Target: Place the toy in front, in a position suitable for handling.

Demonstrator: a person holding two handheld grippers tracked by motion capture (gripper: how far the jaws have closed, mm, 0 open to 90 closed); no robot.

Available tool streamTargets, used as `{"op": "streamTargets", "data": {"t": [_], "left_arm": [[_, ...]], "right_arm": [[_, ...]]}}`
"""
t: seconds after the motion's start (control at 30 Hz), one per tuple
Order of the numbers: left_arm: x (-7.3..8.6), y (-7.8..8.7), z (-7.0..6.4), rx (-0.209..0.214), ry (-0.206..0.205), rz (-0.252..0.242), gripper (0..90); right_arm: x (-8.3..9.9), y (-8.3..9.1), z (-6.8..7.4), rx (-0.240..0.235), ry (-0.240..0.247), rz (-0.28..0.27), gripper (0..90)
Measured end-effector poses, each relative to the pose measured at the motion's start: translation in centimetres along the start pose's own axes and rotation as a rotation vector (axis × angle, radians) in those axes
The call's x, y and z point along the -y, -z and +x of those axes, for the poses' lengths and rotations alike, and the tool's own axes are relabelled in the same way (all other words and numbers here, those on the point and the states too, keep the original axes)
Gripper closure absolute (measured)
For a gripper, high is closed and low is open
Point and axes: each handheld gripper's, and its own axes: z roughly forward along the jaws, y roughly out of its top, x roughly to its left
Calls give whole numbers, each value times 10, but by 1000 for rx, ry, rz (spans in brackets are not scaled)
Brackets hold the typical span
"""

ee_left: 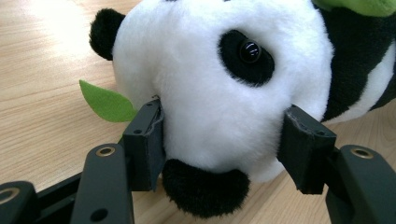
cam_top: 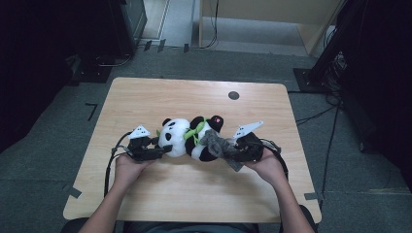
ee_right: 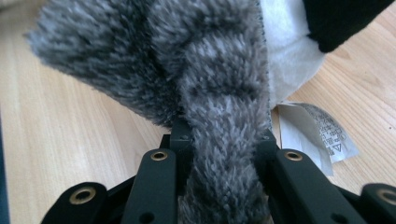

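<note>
A black-and-white panda plush (cam_top: 182, 138) lies on its side in the middle of the wooden table (cam_top: 194, 194), head to the left, with a green leaf (ee_left: 107, 102) at its neck. My left gripper (cam_top: 167, 148) is shut on the panda's head (ee_left: 210, 84), one jaw pressed into each side of it (ee_left: 224, 116). A grey furry cloth (cam_top: 216, 143) lies against the panda's lower body. My right gripper (cam_top: 232, 151) is shut on a bunched strip of this cloth (ee_right: 219, 93), which runs down between the jaws (ee_right: 222, 133). A white label (ee_right: 317, 130) sticks out from the panda beside it.
A round black cable hole (cam_top: 233, 95) sits near the table's far edge. Bare wood (cam_top: 145, 102) lies behind and in front of the plush. Cables (cam_top: 316, 116) and dark equipment stands (cam_top: 335, 53) are on the floor to the right and behind.
</note>
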Motion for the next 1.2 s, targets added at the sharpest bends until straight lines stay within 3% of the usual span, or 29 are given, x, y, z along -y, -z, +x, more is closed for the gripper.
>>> {"op": "streamTargets", "data": {"t": [0.33,0.43,0.53,0.67,0.87,0.93,1.1,1.2], "left_arm": [[-2,0,1,2,-9,5,389],[-2,0,1,0,-14,6,390],[-2,0,1,2,-14,6,390],[-2,0,1,3,-13,6,390],[-2,0,1,1,-13,6,390],[-2,0,1,1,-10,6,390],[-2,0,1,0,-8,7,390],[-2,-1,1,0,-12,8,390]], "right_arm": [[12,-5,-13,54,-59,58,709],[16,1,-20,83,-95,37,714],[16,12,-22,76,-111,-22,717],[6,27,-13,30,-83,-126,715],[-15,34,12,28,16,-154,714],[-22,34,19,22,43,-151,714],[-31,24,34,4,94,-78,713],[-31,20,36,2,96,-49,711]]}}
